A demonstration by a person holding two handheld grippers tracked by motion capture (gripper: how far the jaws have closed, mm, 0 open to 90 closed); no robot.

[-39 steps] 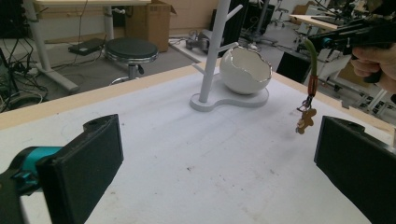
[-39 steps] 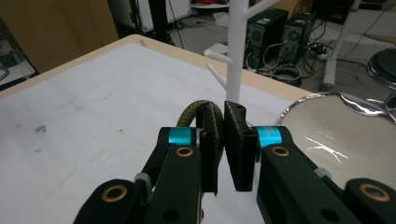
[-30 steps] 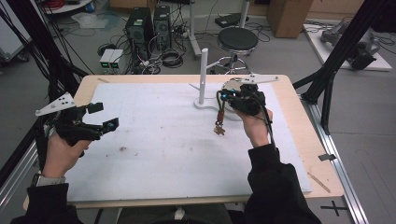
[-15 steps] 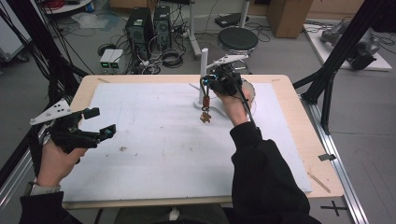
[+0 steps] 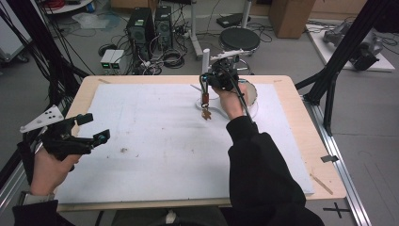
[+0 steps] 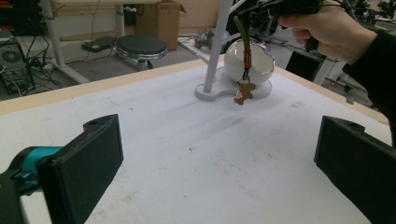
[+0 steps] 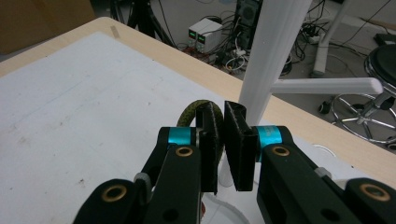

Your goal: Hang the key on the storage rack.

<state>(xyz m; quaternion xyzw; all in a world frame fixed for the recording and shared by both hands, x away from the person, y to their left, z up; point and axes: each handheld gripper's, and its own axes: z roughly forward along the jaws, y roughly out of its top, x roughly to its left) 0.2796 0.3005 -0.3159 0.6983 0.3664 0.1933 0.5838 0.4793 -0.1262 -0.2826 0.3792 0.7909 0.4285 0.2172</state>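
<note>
**Keychain brought up to the stand's peg**

Carried farther back and leftward across the table since the earlier frames, the right gripper (image 5: 212, 79) is now held just beside the white stand (image 5: 205, 61), its jaws clenched on the olive loop (image 7: 192, 111) of a keychain (image 5: 205, 101). In the right gripper view the loop is seen curling out from between the two pads, with the stand's upright post directly behind and a horizontal peg (image 7: 327, 85) reaching out to the side. Below the jaws, an orange band and a small brown charm (image 6: 243, 92) hang free above the stand's base, as the left gripper view shows; whether the charm touches the base cannot be told. A white bowl (image 6: 261, 65) sits on the stand's base, just behind the charm.

The step in hand is judged to be hanging the loop on the peg. For this to be done well, the loop's open part should be kept clear of the pads and turned to face the peg's tip, then slid along it before the grip is eased. The swinging charm should be allowed to settle first, and the post should not be knocked.

The left gripper (image 5: 84, 133) is held released, jaws wide apart, well away over the near left of the white mat (image 5: 141, 141).
</note>
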